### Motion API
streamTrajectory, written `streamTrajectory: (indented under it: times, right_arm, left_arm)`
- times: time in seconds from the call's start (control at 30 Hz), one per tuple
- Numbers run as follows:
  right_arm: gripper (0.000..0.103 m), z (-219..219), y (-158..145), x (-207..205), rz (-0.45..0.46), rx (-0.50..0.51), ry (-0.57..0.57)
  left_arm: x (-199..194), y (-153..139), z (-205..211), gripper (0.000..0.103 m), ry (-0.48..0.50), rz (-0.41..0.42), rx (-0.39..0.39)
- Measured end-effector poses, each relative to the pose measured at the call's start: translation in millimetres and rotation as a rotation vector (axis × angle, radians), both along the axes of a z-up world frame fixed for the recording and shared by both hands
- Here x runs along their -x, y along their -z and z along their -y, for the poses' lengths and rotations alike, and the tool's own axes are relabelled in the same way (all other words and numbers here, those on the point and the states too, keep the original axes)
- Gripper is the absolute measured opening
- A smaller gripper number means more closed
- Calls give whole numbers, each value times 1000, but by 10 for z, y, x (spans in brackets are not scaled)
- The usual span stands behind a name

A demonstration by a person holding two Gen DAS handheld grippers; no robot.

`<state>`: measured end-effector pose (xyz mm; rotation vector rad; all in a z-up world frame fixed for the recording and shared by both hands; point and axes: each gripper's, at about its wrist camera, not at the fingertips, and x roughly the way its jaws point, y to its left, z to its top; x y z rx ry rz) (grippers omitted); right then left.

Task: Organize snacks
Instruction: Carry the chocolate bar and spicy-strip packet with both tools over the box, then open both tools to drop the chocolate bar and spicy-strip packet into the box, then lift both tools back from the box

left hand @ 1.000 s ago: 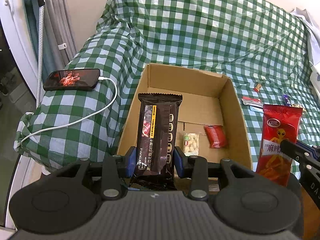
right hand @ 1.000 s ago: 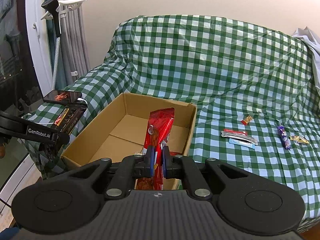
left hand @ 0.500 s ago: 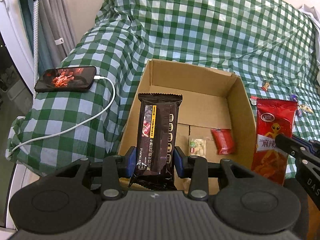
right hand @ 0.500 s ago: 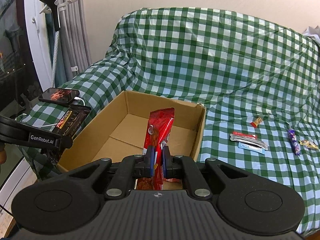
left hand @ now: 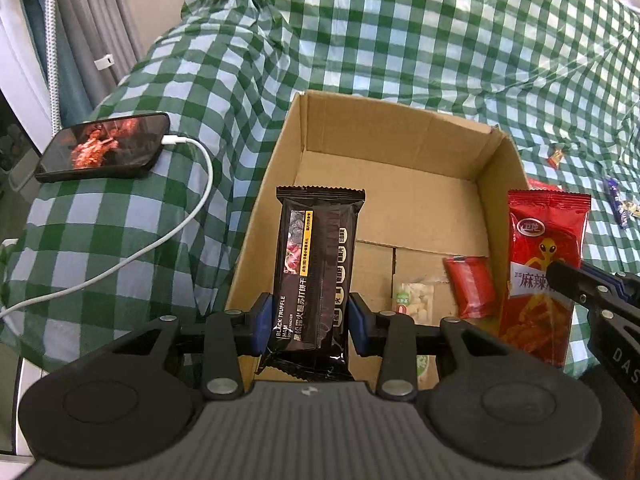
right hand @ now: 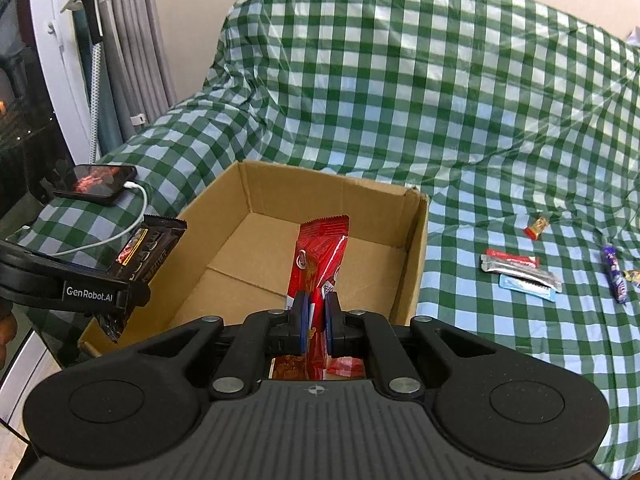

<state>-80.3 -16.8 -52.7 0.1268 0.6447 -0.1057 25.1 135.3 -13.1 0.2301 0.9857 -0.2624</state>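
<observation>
My left gripper (left hand: 310,326) is shut on a black cracker packet (left hand: 316,264), held upright over the near left part of an open cardboard box (left hand: 392,136). My right gripper (right hand: 316,320) is shut on a tall red snack packet (right hand: 320,256), also over the box (right hand: 336,188); that packet (left hand: 540,276) hangs at the box's right wall in the left wrist view. Inside the box lie a small red packet (left hand: 470,286) and a clear packet of pale nuts (left hand: 414,300). The black packet (right hand: 146,250) shows at the left in the right wrist view.
The box sits on a sofa under a green checked cover (right hand: 440,80). A phone (left hand: 104,146) on a white cable (left hand: 168,236) lies on the left armrest. Several loose snacks lie right of the box: a silver bar (right hand: 520,272), a purple candy (right hand: 614,276), a small red-gold sweet (right hand: 537,226).
Both grippers have moved in over the box and sunk lower with their packets; the box looks nearer and larger. Neither grip has changed.
</observation>
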Motion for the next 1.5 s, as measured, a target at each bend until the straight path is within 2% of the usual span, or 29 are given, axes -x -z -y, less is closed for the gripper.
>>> streamTrajectory:
  times: [0.37,0.47,0.5,0.53,0.6,0.63,0.67,0.73,0.77,0.93,1.1,1.5]
  right_arm:
    - [8,137,252,-388,-52,-7,9]
    - [8,181,308,-487,-65,-12,17]
    - [8,198,321,-522,-67,-16,16]
    - [9,219,326,-561,-66,-22,15]
    - [13,273,296,-641,-46,-25,31]
    - [27,298,272,-673,-40,-24,39]
    - [50,320,236,-695,-29,-24,53]
    - [72,332,167,-668,1,-21,79]
    - [76,328,147,-631,9,-17,77]
    - [86,186,189,-294,-48,-13,38]
    - [90,15,196,119,-90,-6,35]
    - [95,-291,-76,931,-4,25,62]
  left_arm:
    - [-338,290,159,44,5,-36,-35]
    - [-416,354,184,44,12,-23,-50]
    - [-431,361,196,49,25,-9,-55]
    - [-445,354,217,71,35,8,-66]
    - [-455,313,238,102,30,56,-104]
    - [-428,281,238,103,27,94,-116]
    - [-397,255,238,103,37,121,-130]
    - [-345,248,235,103,56,127,-156]
    - [-307,258,217,103,55,119,-163]
    - [-32,280,51,103,19,52,-132]
    - [309,158,-80,103,-9,53,-119]
    - [1036,-296,-224,103,-7,168,-67]
